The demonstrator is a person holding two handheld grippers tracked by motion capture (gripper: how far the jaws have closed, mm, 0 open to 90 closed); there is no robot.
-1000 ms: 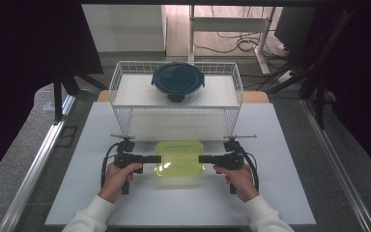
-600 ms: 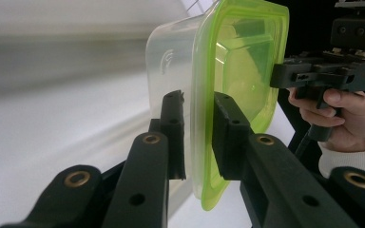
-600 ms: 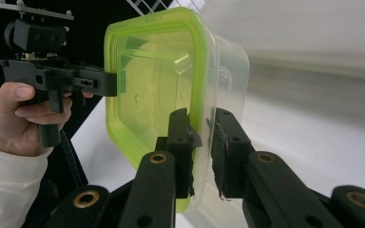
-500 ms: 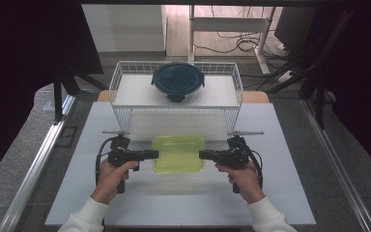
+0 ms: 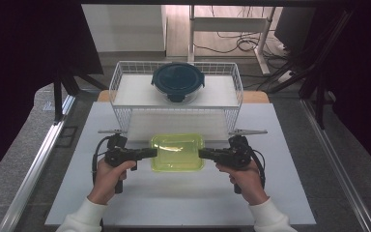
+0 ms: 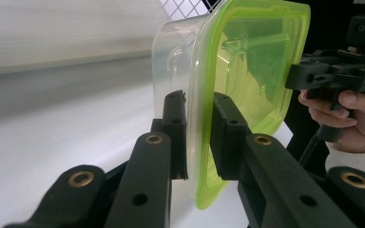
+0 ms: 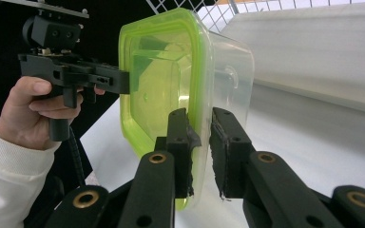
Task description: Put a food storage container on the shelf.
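Grippers flank the box (image 5: 177,152) from above: left gripper (image 5: 149,152) and right gripper (image 5: 204,153) each at a rim, seemingly above the table (image 5: 174,208), before the basket (image 5: 125,116). Left gripper view: jaws pinch its rim. Right gripper view: likewise clamped.

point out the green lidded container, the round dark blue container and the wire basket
green lidded container (image 5: 177,152), high view, middle of its lid
round dark blue container (image 5: 178,80), high view, centre of its lid
wire basket (image 5: 176,122), high view, front mesh wall
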